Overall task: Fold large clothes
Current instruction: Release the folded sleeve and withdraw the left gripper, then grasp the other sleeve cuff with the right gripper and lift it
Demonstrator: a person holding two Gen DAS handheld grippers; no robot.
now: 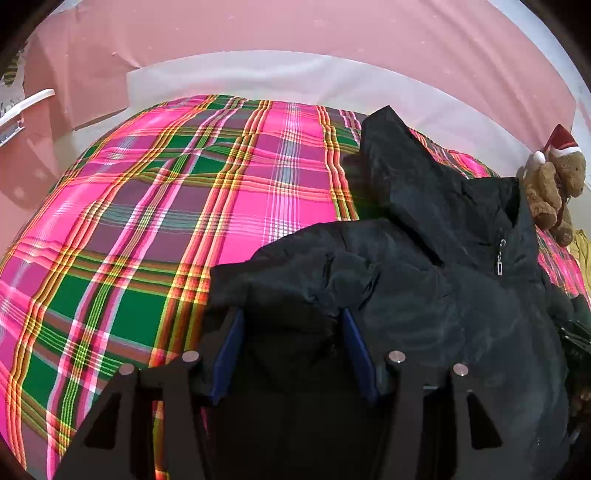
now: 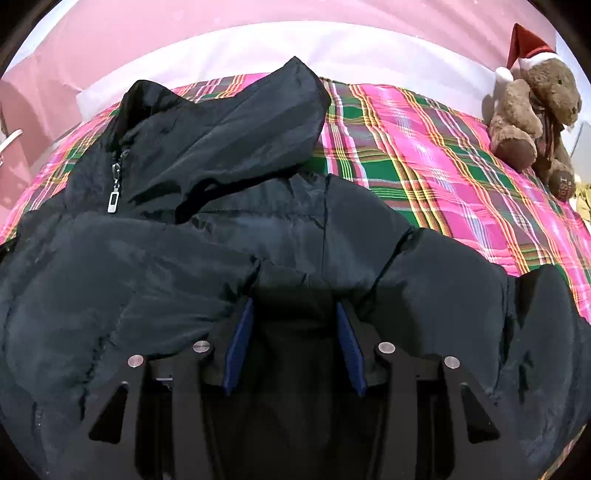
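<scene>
A large black padded jacket (image 1: 424, 288) with a hood and a silver zipper pull (image 1: 499, 263) lies on a pink and green plaid bedspread (image 1: 166, 206). My left gripper (image 1: 293, 321) has its blue-padded fingers spread, with a thick fold of the jacket's left edge between them. In the right wrist view the jacket (image 2: 192, 229) fills the lower frame, hood (image 2: 236, 122) at the far side. My right gripper (image 2: 293, 314) also has its fingers spread, with jacket fabric bunched between them. Whether either gripper presses on the fabric is unclear.
A brown teddy bear in a Santa hat (image 2: 532, 110) sits on the bedspread's far right; it also shows in the left wrist view (image 1: 554, 184). A pink wall (image 1: 295, 33) and a white sheet edge (image 1: 277, 77) lie beyond. A white plastic item (image 1: 22, 110) stands at far left.
</scene>
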